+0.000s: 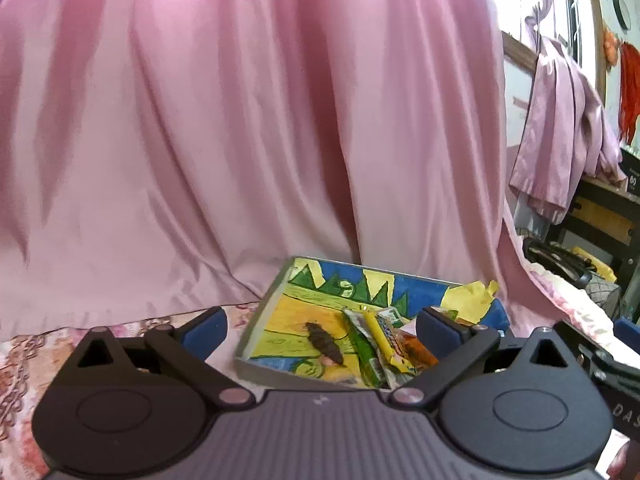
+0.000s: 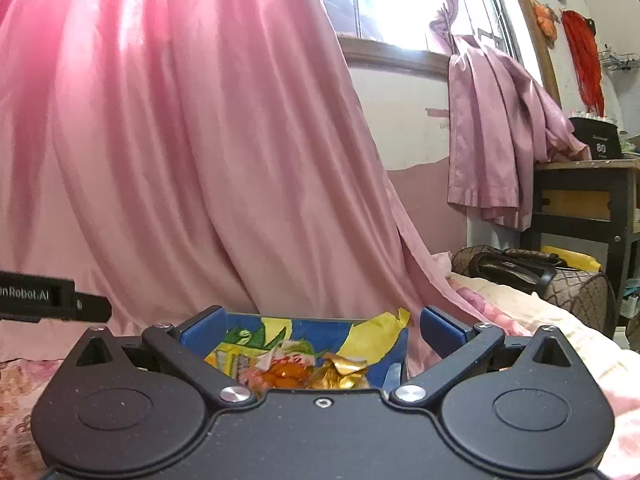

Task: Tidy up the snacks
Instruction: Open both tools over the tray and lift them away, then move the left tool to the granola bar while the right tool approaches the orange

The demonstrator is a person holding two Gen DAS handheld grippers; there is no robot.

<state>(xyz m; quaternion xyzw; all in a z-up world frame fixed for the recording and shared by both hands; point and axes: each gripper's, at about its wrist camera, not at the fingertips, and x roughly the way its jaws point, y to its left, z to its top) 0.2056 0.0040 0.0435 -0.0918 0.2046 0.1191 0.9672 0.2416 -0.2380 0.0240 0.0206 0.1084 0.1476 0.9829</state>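
Both grippers fill the near edge of their own views, each with its blue pads spread wide and nothing between them: the left gripper [image 1: 322, 326] hangs released above the near side of the tray, the right gripper [image 2: 320, 326] likewise released over its far end.

Behind everything a pink curtain [image 1: 240, 120] drapes down to a floral bedspread [image 1: 24, 360].

On that bedspread lies the tray [image 1: 256, 344], a shallow box painted in yellow, green and blue. The left view looks down along its floor and shows the snacks lying inside: a dark brown wrapped piece [image 1: 324, 343] alone near the middle, then a green packet [image 1: 362, 350], a yellow bar [image 1: 390, 340] and an orange wrapper [image 1: 418, 350] bunched together on its right.

The right view shows what the left does not: crumpled gold foil wrappers [image 2: 344, 372] beside an orange sweet [image 2: 280, 376] in the blue end of the tray, a bright window [image 2: 384, 0], a dark side table [image 2: 580, 200] and a patterned bag [image 2: 560, 276] on the bed. Part of the left gripper's black body juts in at that view's left edge.
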